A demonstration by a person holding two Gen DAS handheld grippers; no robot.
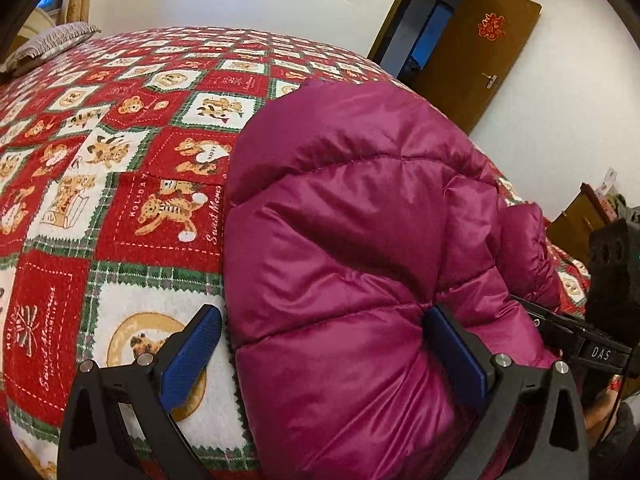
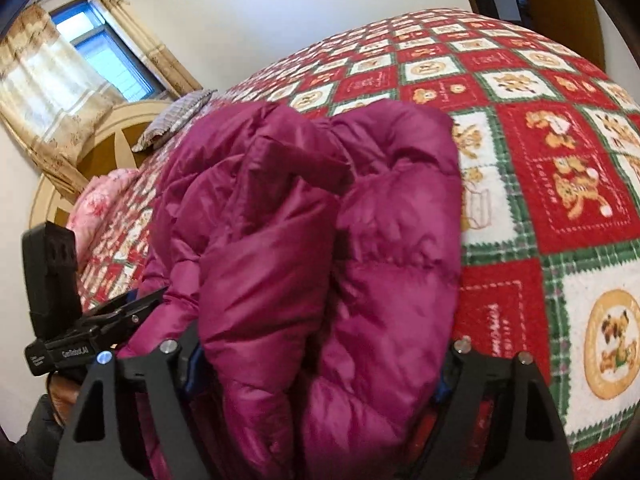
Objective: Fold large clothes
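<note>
Magenta puffer jacket [image 1: 360,220] on teddy-bear bedspread [image 1: 120,160]

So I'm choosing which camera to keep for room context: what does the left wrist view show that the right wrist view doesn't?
Only the left wrist view shows the brown door with its red ornament, and the left gripper open, one pad denting the jacket.

Only the right wrist view shows the window, curtains, pink bedding and the right gripper straddling the jacket's folds.

Both show the magenta puffer jacket, the teddy-bear bedspread and a grey pillow.
</note>
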